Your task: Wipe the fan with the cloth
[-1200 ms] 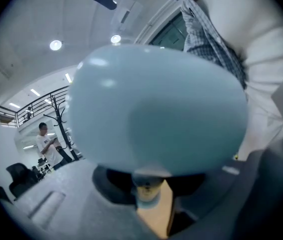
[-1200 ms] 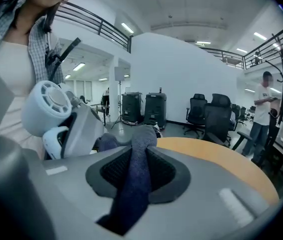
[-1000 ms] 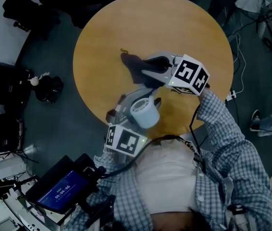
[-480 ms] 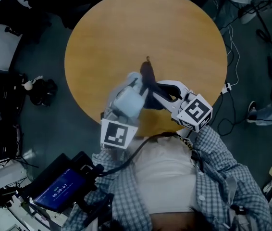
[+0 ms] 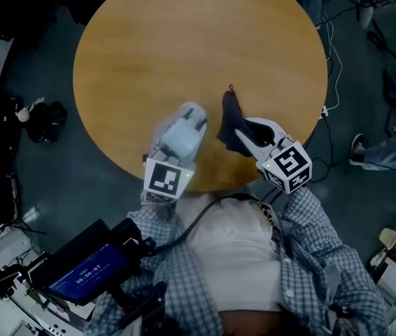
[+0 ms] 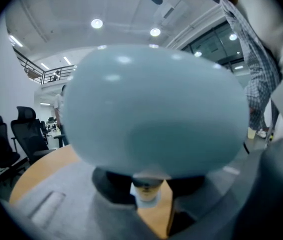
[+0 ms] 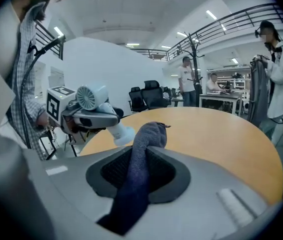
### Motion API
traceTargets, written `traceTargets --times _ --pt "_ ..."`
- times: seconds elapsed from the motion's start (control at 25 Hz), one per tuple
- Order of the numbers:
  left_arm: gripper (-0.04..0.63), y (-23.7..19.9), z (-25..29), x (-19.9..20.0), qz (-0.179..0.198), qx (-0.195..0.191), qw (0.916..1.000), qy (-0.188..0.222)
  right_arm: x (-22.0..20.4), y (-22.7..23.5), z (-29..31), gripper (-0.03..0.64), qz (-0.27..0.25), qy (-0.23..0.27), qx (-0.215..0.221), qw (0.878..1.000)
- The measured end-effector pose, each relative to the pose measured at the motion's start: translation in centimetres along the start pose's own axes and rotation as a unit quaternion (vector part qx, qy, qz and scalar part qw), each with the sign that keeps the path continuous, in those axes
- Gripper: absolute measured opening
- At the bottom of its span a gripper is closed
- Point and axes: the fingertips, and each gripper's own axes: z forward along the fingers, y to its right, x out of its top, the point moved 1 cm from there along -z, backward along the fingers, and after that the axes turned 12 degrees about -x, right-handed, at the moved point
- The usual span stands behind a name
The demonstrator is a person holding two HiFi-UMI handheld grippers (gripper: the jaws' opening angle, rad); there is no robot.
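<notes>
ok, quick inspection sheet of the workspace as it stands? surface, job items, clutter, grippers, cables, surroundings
Surface: round wooden table, top bare.
Job's things: pale blue handheld fan and dark blue cloth, both held over the table's near edge, side by side and apart.
Clutter: nothing seen on the table.
Grippers: left gripper shut on the fan's handle; right gripper shut on the cloth.
Cables: white cable on the floor right of the table; black cable across the person's shirt.
Surroundings: black office chairs and standing people beyond the table; dark bags on the floor at left.
</notes>
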Motion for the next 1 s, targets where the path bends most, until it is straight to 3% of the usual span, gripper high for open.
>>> traceTargets --times 0.4,0.76,1.0 --pt "0.137 0.6 3.6 -7.5 -0.015 -0.038 0.9972 -0.063 -4.2 1.4 5.3 0.087 0.029 -0.061 -0.012 0.998" --pt "0.137 -0.1 5.4 -9.2 -0.020 -0.066 0.9940 -0.084 -7.4 1.3 8.0 0.089 0.021 -0.118 -0.017 0.993" --pt "0.137 -0.1 6.0 -9.0 -0.027 -0.075 0.9938 -0.078 -7.8 1.3 8.3 0.101 0.019 -0.123 -0.016 0.992"
